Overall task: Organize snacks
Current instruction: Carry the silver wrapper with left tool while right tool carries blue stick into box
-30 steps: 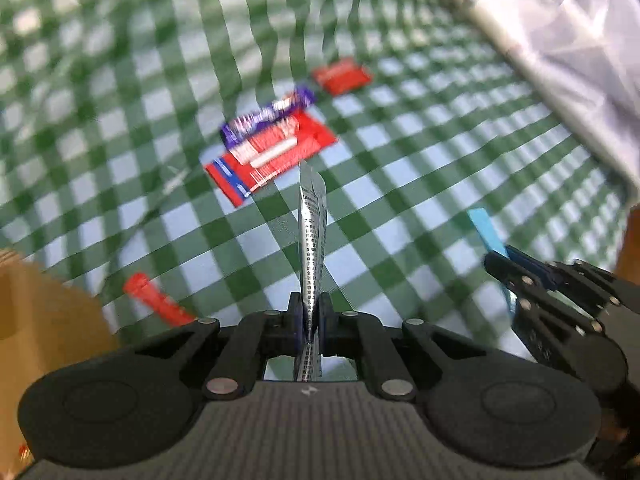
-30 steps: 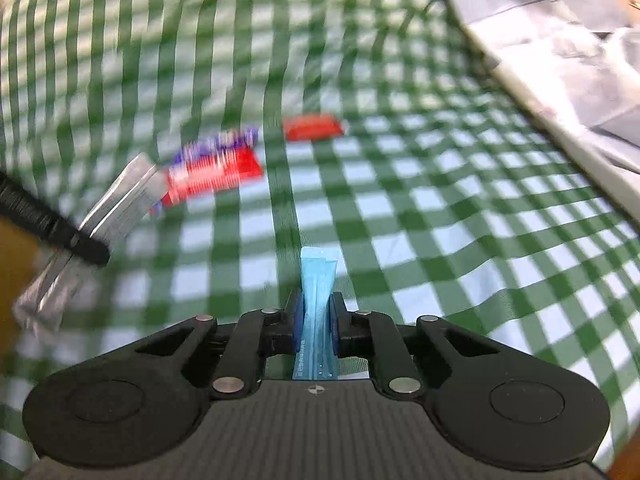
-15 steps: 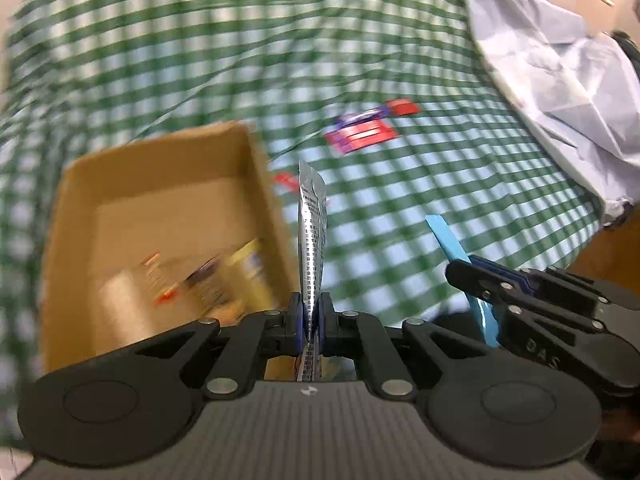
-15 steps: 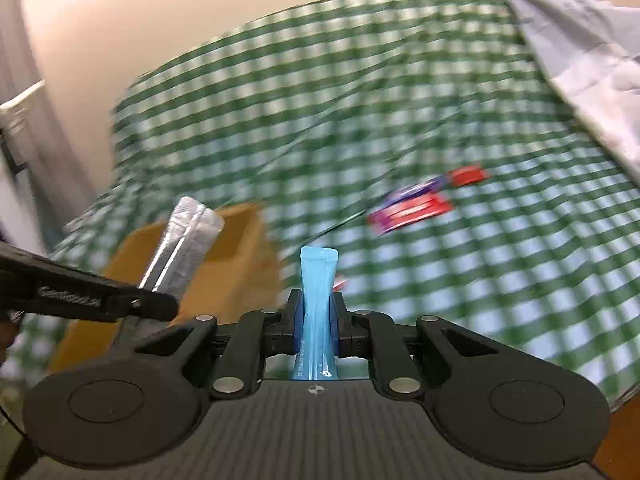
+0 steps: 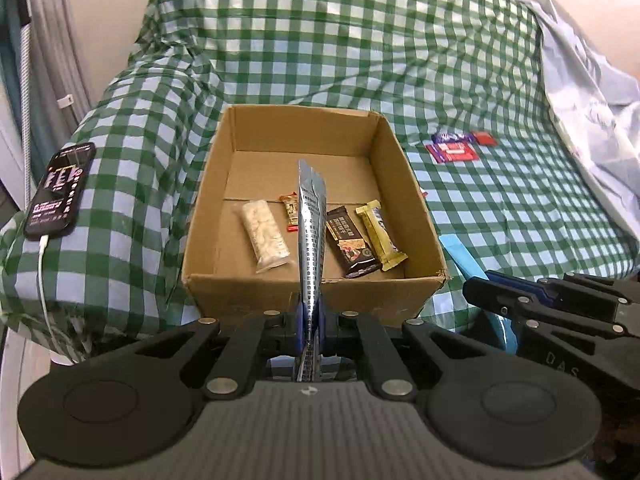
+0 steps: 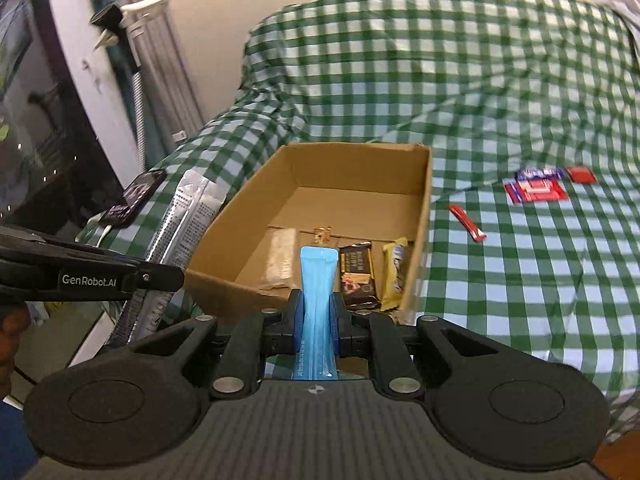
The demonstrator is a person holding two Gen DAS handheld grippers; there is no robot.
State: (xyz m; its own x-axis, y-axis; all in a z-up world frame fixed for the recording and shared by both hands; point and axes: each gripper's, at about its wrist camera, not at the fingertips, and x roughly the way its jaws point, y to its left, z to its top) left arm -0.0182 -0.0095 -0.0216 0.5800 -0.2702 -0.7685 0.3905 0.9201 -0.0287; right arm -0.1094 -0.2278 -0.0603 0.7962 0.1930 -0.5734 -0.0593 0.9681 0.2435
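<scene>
An open cardboard box rests on the green checked cloth, and several snack bars lie on its floor. My left gripper is shut on a silver sachet that stands edge-on in front of the box's near wall. My right gripper is shut on a light blue sachet, held just before the box's near right corner. In the right wrist view the silver sachet hangs left of the box. Red and purple snack packs and a small red stick lie on the cloth to the right.
A black phone with a white cable lies on the cloth left of the box. A crumpled white plastic sheet covers the right side. At far left stand a curtain, a wall and dark furniture.
Both grippers have swung left and risen from the loose snacks on the cloth to the cardboard box, each still holding its sachet. The box and phone have come into view.
</scene>
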